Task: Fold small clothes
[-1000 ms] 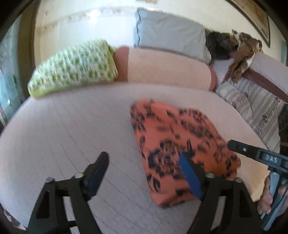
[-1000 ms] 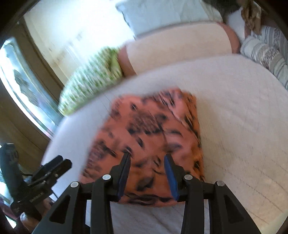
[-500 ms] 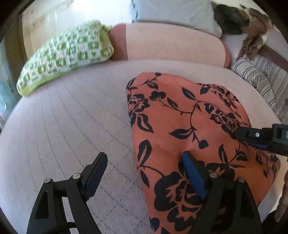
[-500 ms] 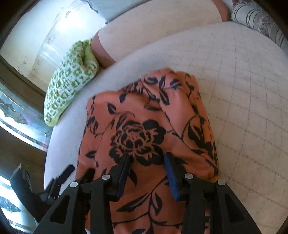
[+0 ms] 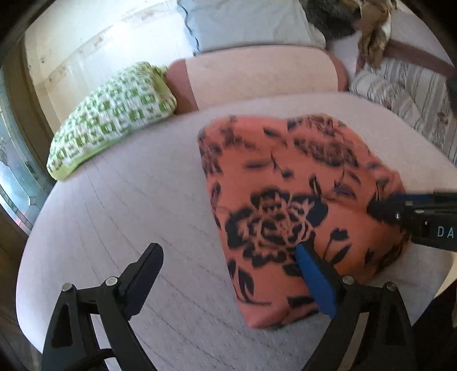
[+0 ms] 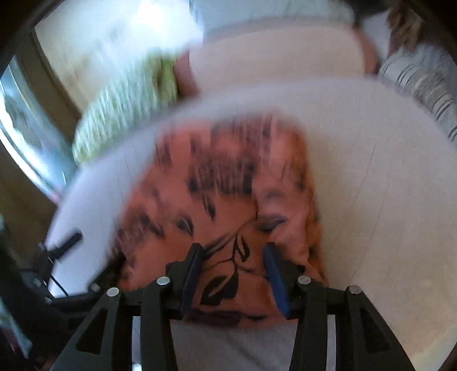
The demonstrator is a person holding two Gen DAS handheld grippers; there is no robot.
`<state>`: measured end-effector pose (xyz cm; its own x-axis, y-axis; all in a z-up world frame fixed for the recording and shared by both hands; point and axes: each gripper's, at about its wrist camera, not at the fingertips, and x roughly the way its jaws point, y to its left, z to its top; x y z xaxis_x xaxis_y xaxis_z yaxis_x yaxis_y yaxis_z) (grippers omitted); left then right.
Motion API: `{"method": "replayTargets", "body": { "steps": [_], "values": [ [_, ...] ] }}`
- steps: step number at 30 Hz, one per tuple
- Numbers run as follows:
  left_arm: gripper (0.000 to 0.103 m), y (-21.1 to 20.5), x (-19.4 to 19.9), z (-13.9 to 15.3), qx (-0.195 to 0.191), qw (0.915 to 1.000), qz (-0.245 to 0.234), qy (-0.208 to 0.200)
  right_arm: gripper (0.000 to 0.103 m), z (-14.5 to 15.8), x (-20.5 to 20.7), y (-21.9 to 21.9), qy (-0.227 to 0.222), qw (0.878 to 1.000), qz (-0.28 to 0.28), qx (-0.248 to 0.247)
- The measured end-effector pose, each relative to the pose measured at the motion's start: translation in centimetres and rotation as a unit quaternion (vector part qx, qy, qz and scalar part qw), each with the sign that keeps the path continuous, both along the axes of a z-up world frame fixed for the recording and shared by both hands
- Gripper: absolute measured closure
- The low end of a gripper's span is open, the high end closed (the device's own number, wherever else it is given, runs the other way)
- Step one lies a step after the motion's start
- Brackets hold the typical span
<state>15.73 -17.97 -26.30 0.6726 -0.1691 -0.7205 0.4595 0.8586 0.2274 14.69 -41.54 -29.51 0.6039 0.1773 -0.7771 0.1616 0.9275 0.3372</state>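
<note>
An orange garment with black flowers [image 5: 288, 199] lies folded on the pale quilted bed [image 5: 128, 199]; it also shows, blurred, in the right wrist view [image 6: 225, 205]. My left gripper [image 5: 228, 265] is wide open, its left finger over bare bed, its blue-padded right finger [image 5: 314, 279] over the garment's near part. My right gripper [image 6: 234, 256] is open with a narrower gap, hovering over the garment's near edge, holding nothing. The right gripper's body also shows in the left wrist view [image 5: 422, 222] at the garment's right side.
A green-and-white checked pillow [image 5: 114, 114] lies at the back left, a pink bolster [image 5: 257, 77] behind the garment, a grey pillow [image 5: 245, 22] above it. Striped cushions [image 5: 414, 97] sit at the right. A window [image 5: 11, 177] is at the left.
Both grippers have pulled back from the garment, which looks smaller now. The right gripper's fingers have opened wider. The right wrist view is blurred by motion.
</note>
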Motion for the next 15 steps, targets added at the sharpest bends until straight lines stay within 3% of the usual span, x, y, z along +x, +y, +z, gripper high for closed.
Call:
{"method": "replayTargets", "body": {
  "steps": [2, 6, 7, 10, 12, 15],
  "values": [
    [0.01, 0.4, 0.1, 1.3, -0.008, 1.0, 0.005, 0.002, 0.054, 1.0, -0.3, 0.6, -0.014, 1.0, 0.007, -0.025],
    [0.01, 2.0, -2.1, 4.1, -0.023, 0.9988, 0.014, -0.042, 0.053, 2.4, -2.7, -2.3, -0.063, 0.992, -0.033, 0.109],
    [0.01, 2.4, -2.6, 4.7, -0.022, 0.9985, 0.017, -0.048, 0.053, 2.8, -3.2, -3.0, -0.077, 0.989, -0.044, 0.121],
    [0.01, 3.3, -3.7, 6.3, -0.014, 0.9977, 0.036, -0.055, 0.049, 4.8, -4.6, -4.0, -0.133, 0.981, -0.074, 0.12],
    [0.01, 3.5, -3.7, 7.3, -0.016, 0.9972, 0.048, -0.055, 0.044, 5.6, -5.9, -4.1, -0.156, 0.977, -0.082, 0.121],
    [0.01, 3.9, -4.0, 9.0, -0.028, 0.9955, 0.064, -0.064, 0.044, 6.7, -7.1, -3.5, -0.172, 0.976, -0.084, 0.102]
  ]
}}
